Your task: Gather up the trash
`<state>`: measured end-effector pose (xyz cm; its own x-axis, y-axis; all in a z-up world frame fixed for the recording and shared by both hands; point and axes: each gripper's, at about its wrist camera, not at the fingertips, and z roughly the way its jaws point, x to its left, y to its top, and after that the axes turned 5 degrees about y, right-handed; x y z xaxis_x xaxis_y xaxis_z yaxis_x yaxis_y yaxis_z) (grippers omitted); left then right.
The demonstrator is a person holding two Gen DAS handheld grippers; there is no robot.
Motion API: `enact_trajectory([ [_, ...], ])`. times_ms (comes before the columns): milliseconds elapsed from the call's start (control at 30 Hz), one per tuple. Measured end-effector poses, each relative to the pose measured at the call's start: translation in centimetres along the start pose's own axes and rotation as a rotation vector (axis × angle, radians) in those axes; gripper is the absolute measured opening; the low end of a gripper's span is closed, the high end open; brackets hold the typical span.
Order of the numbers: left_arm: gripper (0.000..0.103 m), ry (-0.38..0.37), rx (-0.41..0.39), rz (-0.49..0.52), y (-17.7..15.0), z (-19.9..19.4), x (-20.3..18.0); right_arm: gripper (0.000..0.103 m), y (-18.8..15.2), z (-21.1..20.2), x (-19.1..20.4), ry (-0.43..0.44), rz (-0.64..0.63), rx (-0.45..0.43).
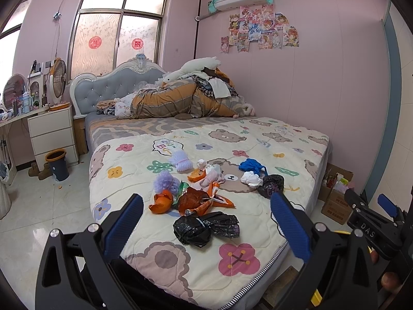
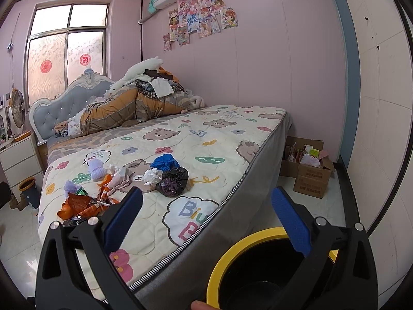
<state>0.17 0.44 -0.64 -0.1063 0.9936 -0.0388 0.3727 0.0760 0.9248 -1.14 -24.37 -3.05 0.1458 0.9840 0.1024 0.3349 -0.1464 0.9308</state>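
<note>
Trash lies in a heap on the bed's quilt (image 1: 196, 271): a black bag bundle (image 1: 205, 228) nearest, orange peel (image 1: 161, 201), an orange wrapper (image 1: 196, 199), purple fluff (image 1: 165, 182), a blue bag (image 1: 251, 166), white paper (image 1: 250, 178) and a second black bag (image 1: 272, 184). My left gripper (image 1: 206, 222) is open and empty, above the bed's foot, its jaws either side of the near black bag. My right gripper (image 2: 206, 222) is open and empty, over the bed's corner. A yellow-rimmed black bin (image 2: 232, 261) stands just below it. The second black bag (image 2: 173, 180) and blue bag (image 2: 165, 162) show there too.
A blue bin with an orange rim (image 1: 58, 164) stands on the floor by the white drawers (image 1: 53, 134). Cardboard boxes (image 2: 312, 178) sit by the pink wall. Bedding and clothes (image 1: 180, 98) are piled at the headboard. The right gripper's body (image 1: 374, 222) shows at the left view's edge.
</note>
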Motion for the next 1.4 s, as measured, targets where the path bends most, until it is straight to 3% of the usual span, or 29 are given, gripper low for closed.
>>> enact_trajectory([
  [1400, 0.095, 0.001, 0.013, -0.003, -0.36, 0.56, 0.36, 0.096, -0.40, 0.25, 0.33, 0.004, -0.003, 0.011],
])
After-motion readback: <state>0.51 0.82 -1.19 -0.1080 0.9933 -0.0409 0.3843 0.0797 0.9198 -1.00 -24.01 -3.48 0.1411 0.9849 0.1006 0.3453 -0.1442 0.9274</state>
